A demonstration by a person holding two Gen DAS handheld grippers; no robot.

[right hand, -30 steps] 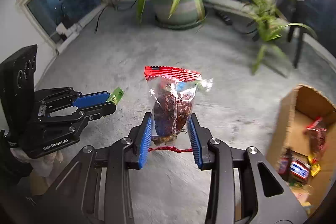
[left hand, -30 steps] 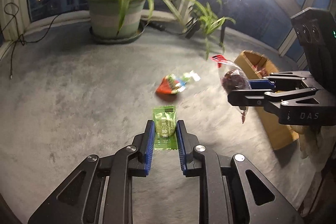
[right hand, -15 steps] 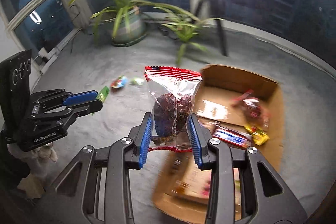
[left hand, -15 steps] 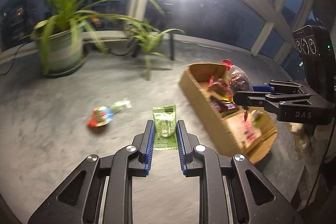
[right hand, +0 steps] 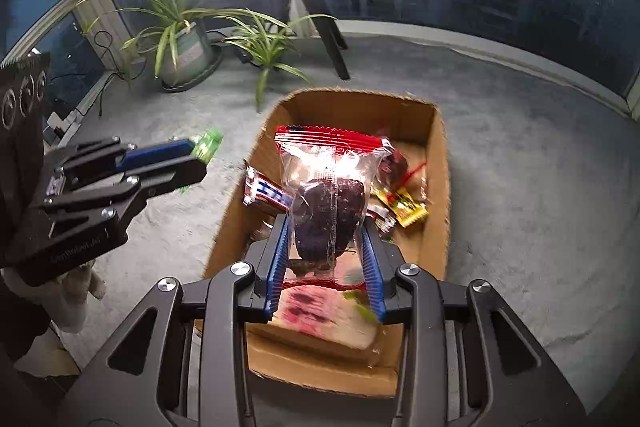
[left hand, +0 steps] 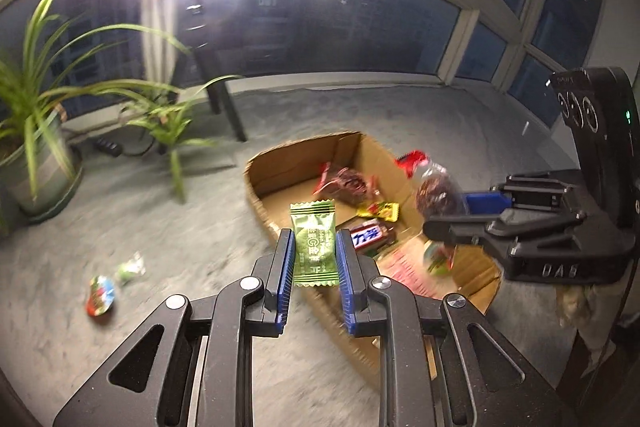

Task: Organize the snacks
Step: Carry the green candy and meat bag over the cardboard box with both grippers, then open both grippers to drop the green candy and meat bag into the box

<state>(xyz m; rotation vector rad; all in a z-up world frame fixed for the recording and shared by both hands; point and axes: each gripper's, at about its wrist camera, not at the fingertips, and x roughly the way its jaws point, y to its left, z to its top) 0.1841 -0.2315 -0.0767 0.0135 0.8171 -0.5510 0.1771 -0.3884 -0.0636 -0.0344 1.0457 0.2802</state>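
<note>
Two handheld grippers over a cardboard box (right hand: 439,163) on grey carpet (left hand: 168,227). L gripper (left hand: 313,259) pinches a green candy packet (left hand: 313,247), held above the box's near-left edge. R gripper (right hand: 325,247) clamps a clear red-topped snack bag (right hand: 326,195) w/ dark contents, directly over the box interior. Two loose candies (left hand: 100,301) lie on the carpet, left of the box.

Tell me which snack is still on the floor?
The small round red-and-blue candy beside a green wrapper on the carpet; the others are inside the cardboard box or held.
</note>
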